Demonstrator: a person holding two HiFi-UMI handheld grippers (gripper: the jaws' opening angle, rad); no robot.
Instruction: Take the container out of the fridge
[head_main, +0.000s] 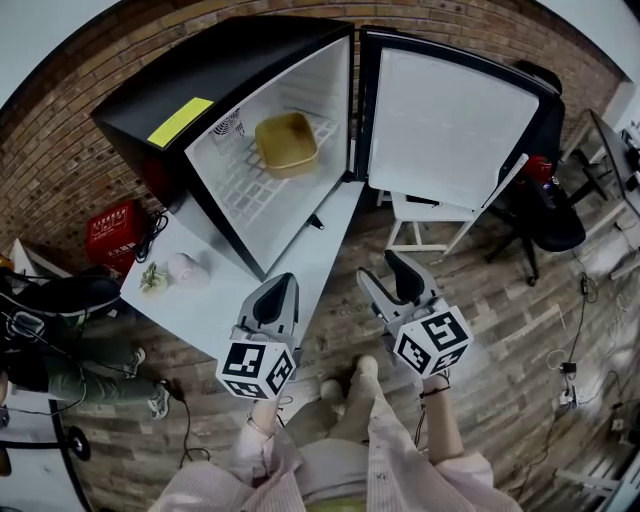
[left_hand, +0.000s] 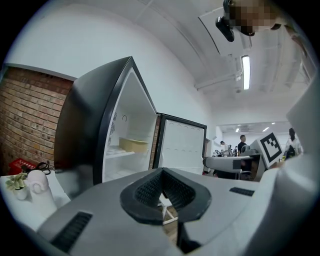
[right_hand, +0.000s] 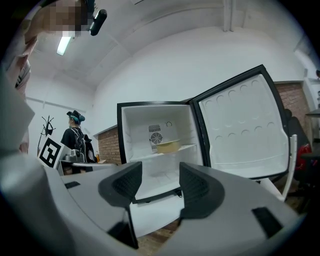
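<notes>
Yellow container (head_main: 286, 143) sits in the open fridge (head_main: 150, 100); right gripper (head_main: 388, 280) spread, probably to grasp it; left gripper (head_main: 278, 292) pressed together.

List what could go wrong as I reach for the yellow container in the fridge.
1. The left gripper has its jaws together and only the right gripper is open, so a one-sided pinch may tilt the yellow container off its wire shelf.
2. The open fridge door stands close on the right; the right gripper could knock it while reaching in.
3. The container sits deep on the shelf, so dragging it may snag on the wires.
</notes>
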